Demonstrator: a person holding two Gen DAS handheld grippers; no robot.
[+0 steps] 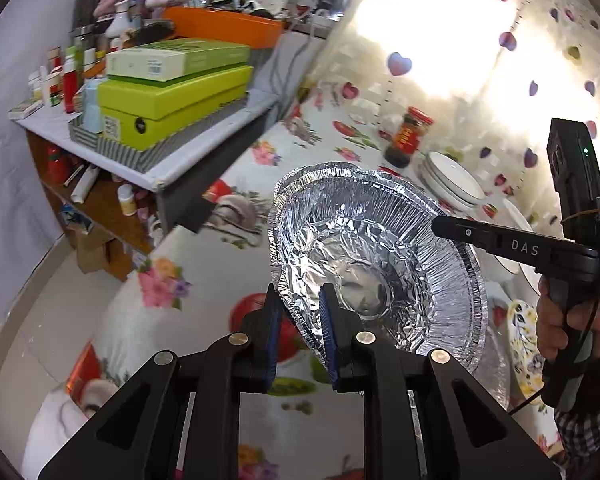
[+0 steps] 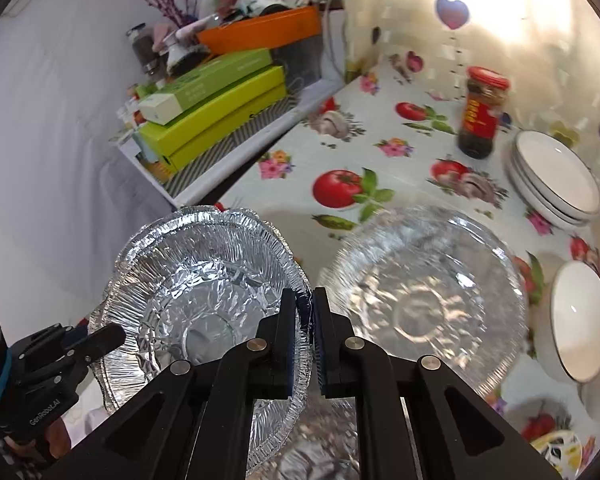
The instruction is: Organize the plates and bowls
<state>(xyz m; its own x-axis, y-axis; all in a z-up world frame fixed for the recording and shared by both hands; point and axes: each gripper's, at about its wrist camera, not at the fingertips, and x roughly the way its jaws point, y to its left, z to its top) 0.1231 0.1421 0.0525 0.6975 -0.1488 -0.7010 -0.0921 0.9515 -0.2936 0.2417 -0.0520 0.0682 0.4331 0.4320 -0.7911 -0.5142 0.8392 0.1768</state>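
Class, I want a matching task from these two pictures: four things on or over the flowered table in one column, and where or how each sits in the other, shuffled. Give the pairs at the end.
Things
1. foil pans
2. sauce jar
3. white plates
4. loose foil pan

Places
A. stacked near the curtain
B. upright, red lid on, beside the plates
C. lying alone on the tablecloth
D. nested, rim pinched on both sides by the left gripper and right gripper

Pairs: 1-D, 2-B, 3-A, 4-C
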